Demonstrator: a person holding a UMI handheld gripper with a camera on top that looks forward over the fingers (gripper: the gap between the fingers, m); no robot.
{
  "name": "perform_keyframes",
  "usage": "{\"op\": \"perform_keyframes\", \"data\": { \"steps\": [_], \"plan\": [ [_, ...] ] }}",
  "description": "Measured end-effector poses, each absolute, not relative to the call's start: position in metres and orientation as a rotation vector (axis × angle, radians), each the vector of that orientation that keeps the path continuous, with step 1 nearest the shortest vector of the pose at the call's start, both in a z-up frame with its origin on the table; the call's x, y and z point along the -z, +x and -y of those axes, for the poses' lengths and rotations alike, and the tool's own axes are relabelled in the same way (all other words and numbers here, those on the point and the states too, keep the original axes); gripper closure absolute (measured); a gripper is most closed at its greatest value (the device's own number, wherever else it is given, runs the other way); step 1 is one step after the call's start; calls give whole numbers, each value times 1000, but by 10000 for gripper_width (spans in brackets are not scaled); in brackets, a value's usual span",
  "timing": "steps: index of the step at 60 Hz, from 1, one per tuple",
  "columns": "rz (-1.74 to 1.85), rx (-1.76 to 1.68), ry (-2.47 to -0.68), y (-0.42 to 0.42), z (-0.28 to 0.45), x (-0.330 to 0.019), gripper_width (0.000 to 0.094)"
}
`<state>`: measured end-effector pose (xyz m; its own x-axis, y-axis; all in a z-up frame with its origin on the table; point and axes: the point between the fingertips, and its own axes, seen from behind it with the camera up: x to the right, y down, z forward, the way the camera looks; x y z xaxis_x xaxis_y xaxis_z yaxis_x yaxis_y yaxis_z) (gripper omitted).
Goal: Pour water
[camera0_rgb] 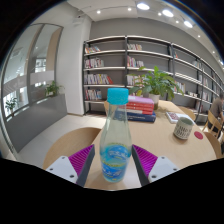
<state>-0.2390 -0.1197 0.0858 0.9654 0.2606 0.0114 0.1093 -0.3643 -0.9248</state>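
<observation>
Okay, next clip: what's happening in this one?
A hand-held gripper with pink-padded fingers is at a clear plastic water bottle with a turquoise cap. The bottle stands upright between the fingers; whether the pads press it isn't clear. Beyond it, on the round wooden table, lie stacked books, a potted plant and a white cup. No pouring shows yet.

You face a library-like room: tall bookshelves (125, 62) line the far wall, a leafy plant (157, 82) stands before them, glass windows (30, 70) run along your left, and ceiling lights (150, 8) shine above the grey floor (35, 125).
</observation>
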Motion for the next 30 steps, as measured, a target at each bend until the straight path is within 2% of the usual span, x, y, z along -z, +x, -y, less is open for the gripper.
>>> {"op": "perform_keyframes", "data": {
  "steps": [9,12,15,30],
  "plan": [
    [255,-151,-1894,-240,95,-78,200],
    [246,-159,-1863,-242,90,-78,252],
    [219,-170,-1829,-241,86,-83,359],
    [177,-186,-1798,-240,82,-85,551]
  ]
}}
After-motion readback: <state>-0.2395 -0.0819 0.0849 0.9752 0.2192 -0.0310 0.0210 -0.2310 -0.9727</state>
